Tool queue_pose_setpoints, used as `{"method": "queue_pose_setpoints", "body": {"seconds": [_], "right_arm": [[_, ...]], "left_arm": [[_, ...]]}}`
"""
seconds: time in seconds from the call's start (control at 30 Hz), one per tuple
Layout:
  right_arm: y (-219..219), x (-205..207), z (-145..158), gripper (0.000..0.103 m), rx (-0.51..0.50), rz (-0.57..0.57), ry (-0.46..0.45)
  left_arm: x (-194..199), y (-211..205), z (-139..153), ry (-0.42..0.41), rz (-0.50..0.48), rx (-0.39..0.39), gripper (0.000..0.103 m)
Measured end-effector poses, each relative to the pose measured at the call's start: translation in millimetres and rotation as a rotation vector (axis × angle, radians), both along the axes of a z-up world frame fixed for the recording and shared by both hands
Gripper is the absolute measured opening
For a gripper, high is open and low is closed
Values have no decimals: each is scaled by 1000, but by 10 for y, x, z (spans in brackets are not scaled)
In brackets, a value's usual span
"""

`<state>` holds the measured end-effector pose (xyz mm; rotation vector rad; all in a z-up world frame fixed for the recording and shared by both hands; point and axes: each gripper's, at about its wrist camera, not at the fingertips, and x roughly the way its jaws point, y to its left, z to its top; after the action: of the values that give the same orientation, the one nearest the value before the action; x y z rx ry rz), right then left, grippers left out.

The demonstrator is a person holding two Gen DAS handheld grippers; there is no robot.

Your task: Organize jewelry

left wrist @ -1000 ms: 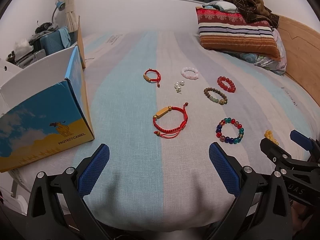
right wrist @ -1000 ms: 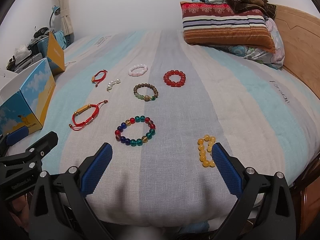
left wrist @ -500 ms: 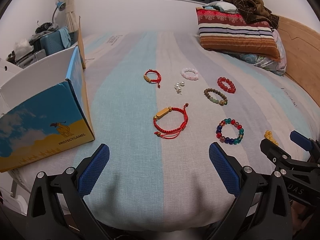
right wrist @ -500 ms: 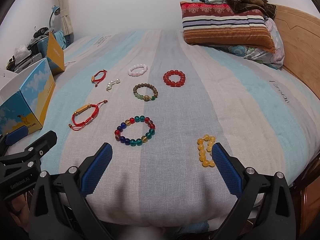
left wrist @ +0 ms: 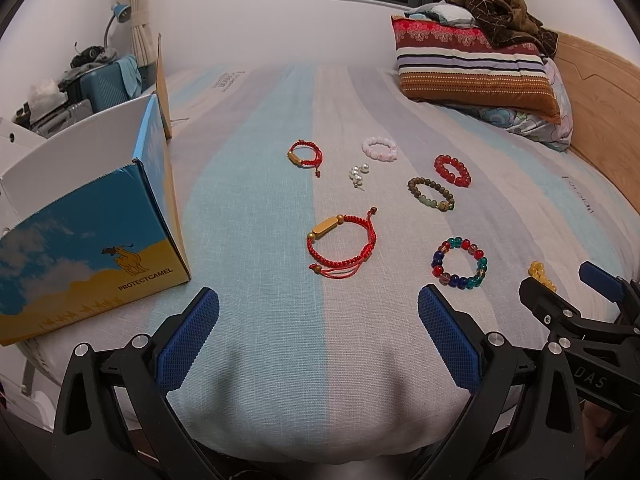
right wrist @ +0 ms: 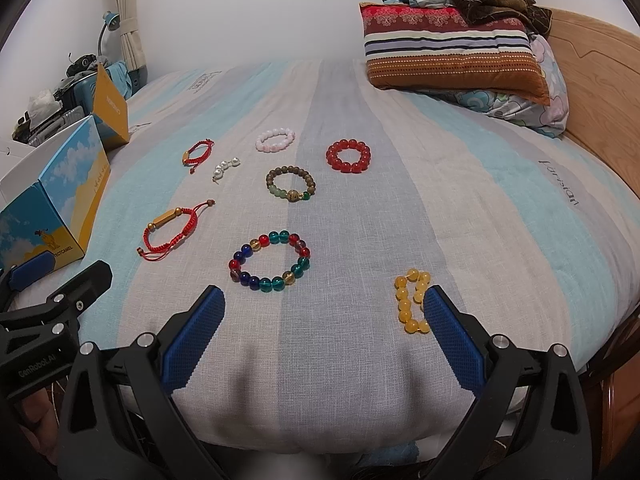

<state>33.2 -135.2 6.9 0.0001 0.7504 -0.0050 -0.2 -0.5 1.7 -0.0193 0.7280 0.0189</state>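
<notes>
Several bracelets lie spread on a striped bedspread point(left wrist: 256, 208). Nearest my left gripper point(left wrist: 318, 304) is a large red cord bracelet point(left wrist: 342, 242) with a gold bar. A multicoloured bead bracelet point(right wrist: 270, 256) lies just ahead of my right gripper point(right wrist: 322, 300), and a yellow bead bracelet point(right wrist: 410, 304) touches the inside of its right finger. Farther off are a small red cord bracelet point(left wrist: 305, 154), pearl beads point(left wrist: 358, 172), a pink bracelet point(left wrist: 379, 149), a red bead bracelet point(right wrist: 348, 155) and a brown bead bracelet point(right wrist: 291, 185). Both grippers are open and hold nothing.
An open blue and yellow cardboard box point(left wrist: 92, 232) stands at the bed's left edge. Striped pillows point(left wrist: 476, 68) with a brown blanket are piled at the far right by a wooden headboard point(right wrist: 600, 92). Suitcases and clutter point(left wrist: 80, 84) sit beyond the box.
The right gripper has edged slightly forward, bringing its right finger up against the yellow bracelet. The left gripper has barely moved. Both stay open.
</notes>
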Motion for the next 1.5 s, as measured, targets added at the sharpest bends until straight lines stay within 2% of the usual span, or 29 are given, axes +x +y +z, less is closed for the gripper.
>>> {"method": "queue_pose_setpoints", "body": {"seconds": [1.13,1.3,1.5], "right_arm": [[-13,-1,26,96,1,-4,-6],[-89,36,169,96,8,-25,-26],[-214,208,458,95,-2,-44,-61]], "left_arm": [[38,10,-3,12,-4,6,97],[117,40,105,8,10,8,97],[315,21,447,-27,3,13,97]]}}
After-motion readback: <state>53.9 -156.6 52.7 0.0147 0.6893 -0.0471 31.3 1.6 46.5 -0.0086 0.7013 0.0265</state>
